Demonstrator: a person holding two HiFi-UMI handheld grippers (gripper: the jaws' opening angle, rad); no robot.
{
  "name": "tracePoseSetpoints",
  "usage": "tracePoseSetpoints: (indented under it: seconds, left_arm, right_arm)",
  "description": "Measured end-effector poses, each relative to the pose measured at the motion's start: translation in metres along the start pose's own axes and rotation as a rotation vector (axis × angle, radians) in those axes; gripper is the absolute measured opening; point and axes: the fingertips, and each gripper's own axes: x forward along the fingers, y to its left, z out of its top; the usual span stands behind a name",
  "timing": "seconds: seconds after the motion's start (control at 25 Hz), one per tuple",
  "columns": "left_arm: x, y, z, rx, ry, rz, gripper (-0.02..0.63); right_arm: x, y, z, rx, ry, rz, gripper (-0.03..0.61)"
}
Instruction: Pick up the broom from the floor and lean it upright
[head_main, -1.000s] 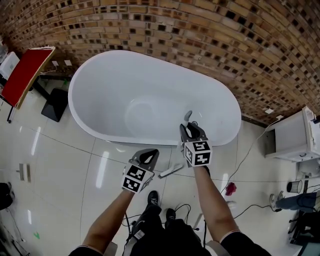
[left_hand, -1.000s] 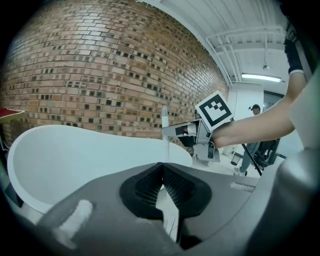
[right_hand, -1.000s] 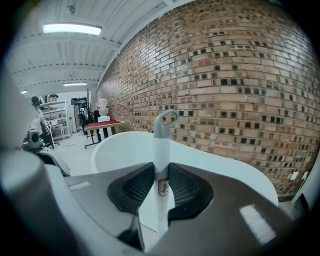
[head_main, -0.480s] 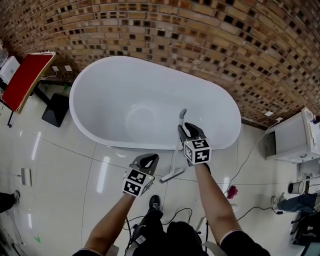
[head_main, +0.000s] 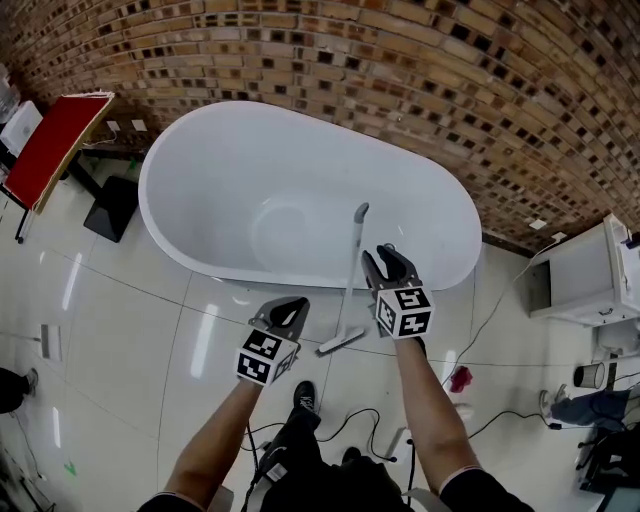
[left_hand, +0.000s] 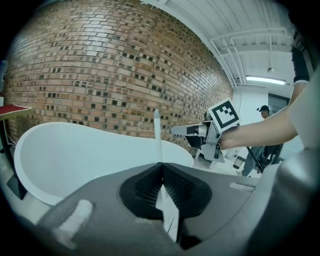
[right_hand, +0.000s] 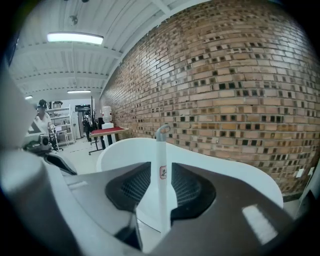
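Note:
The broom stands upright, its white handle leaning on the rim of the white bathtub and its head on the floor tiles. My right gripper hovers just right of the handle, open. Its jaws have just been opening and the pads press on nothing. In the right gripper view the handle rises ahead of the gap between the jaws of the right gripper. My left gripper hangs left of the broom head, shut and empty. Past the left gripper's tips the handle shows.
A brick wall runs behind the tub. A red-topped table stands at the far left and a white cabinet at the right. Cables and a small red thing lie on the floor near the person's feet.
My right gripper has let go of the broom handle and drawn away to the right. The broom now leans on the tub by itself. The left gripper has barely moved.

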Motion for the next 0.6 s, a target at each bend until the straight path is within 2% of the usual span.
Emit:
tracePoseSetpoints:
  seconds: [0.12,0.24,0.6]
  left_arm:
    - [-0.001,-0.018,0.01,0.017,-0.026,-0.008,0.0]
    - [-0.004,-0.044,0.023,0.036,-0.061,-0.012,0.0]
    - [-0.039,-0.157,0.052,0.114,-0.129,0.0,0.001]
  right_arm:
    - [-0.032,0.001,0.005,0.017,-0.057,0.01,0.093]
    - [-0.069,0.006,0.009,0.022,-0.111,0.037,0.011]
    - [-0.205,0.039,0.027,-0.01,-0.242,0.161,0.006]
